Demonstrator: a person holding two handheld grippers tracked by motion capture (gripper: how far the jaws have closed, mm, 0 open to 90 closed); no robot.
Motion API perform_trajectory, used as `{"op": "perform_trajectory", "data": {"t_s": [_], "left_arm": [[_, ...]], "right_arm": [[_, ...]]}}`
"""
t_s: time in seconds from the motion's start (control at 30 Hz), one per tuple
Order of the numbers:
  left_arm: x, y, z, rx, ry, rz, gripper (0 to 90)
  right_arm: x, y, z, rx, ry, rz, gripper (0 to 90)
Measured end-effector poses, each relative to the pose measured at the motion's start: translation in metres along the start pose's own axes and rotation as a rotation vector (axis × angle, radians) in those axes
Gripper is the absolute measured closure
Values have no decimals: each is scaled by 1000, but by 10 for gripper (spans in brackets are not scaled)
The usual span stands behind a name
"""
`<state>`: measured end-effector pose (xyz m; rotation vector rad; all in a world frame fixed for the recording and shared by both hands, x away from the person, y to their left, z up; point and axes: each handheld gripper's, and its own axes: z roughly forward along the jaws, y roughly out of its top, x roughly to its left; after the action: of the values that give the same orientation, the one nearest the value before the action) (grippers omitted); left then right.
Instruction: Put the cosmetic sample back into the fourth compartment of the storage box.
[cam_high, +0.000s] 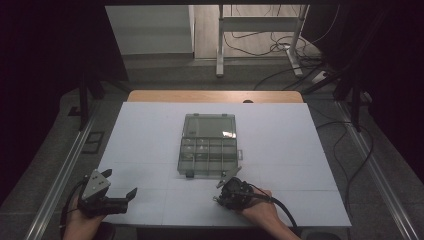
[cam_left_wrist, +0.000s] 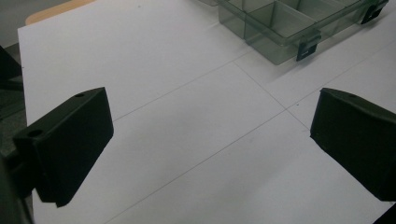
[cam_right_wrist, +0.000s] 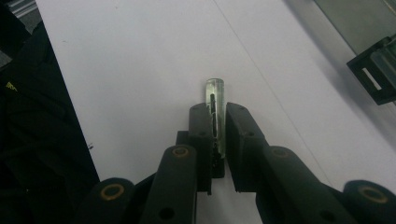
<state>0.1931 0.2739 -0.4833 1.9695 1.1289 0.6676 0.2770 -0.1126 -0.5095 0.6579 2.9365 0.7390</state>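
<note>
My right gripper (cam_right_wrist: 217, 112) is shut on a small clear tube (cam_right_wrist: 215, 91) with something thin and dark inside; the tube's rounded end sticks out past the fingertips, just above the white table sheet. In the high view this gripper (cam_high: 220, 196) sits near the table's front edge, just in front of a clear compartment box (cam_high: 208, 125). My left gripper (cam_high: 120, 183) is at the front left corner, its jaws wide apart and nothing between them; in the left gripper view (cam_left_wrist: 210, 135) bare white sheet lies between the two black jaws.
The compartment box (cam_left_wrist: 280, 28) lies closed at the table's middle, with black latches (cam_right_wrist: 373, 79) on its near side. The white sheet (cam_high: 280, 150) covers the table; a wooden strip (cam_high: 215, 96) shows at its far edge. Cables lie on the floor beyond.
</note>
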Motion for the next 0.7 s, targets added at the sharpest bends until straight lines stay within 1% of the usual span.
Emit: {"op": "perform_trajectory", "data": {"t_s": [0.13, 0.17, 0.2, 0.23, 0.3, 0.5, 0.7], "left_arm": [[0, 0, 0, 1, -1, 1, 1], [0, 0, 0, 0, -3, 0, 1], [0, 0, 0, 1, -3, -1, 1], [0, 0, 0, 0, -3, -2, 1], [1, 0, 0, 1, -5, -5, 1], [1, 0, 0, -1, -4, -7, 1], [1, 0, 0, -4, -4, -9, 1]], "right_arm": [[-1, -1, -1, -2, -7, 2, 799], [-3, -1, -3, -11, 0, 17, 800], [-3, -1, -3, -11, 0, 17, 800], [-4, -1, -4, -18, 2, 32, 800], [-4, -1, -5, -24, 3, 37, 799], [-4, -1, -8, -40, 9, 41, 799], [-6, -2, -12, -62, 1, 48, 799]]}}
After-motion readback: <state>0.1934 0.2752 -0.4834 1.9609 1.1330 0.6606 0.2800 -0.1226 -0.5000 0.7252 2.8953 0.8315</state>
